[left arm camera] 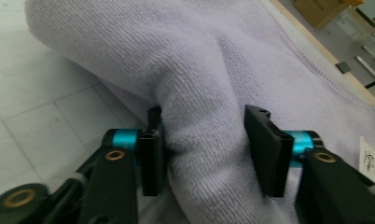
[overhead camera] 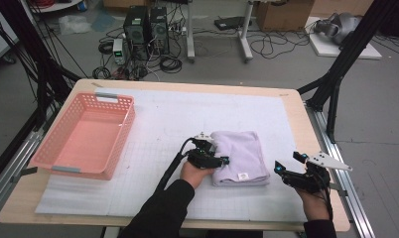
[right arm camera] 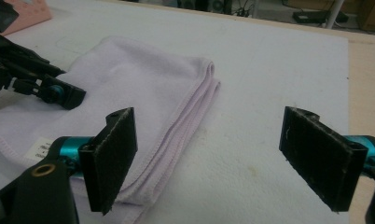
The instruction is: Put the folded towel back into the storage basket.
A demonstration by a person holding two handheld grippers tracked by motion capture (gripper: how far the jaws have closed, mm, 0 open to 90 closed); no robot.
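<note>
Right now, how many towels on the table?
1. A folded lilac towel lies on the white mat right of centre, its left edge bunched between the jaws of the left gripper. The pink basket at the left looks empty; nothing else could hide another.

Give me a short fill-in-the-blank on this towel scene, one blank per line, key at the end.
1. The left gripper pinches a bunched fold of the ____ towel.
2. The right gripper has its jaws ____ with nothing between them.
3. The ____ basket sits at the table's left side, away from the towel.

Missing words: lavender; open; pink
</note>
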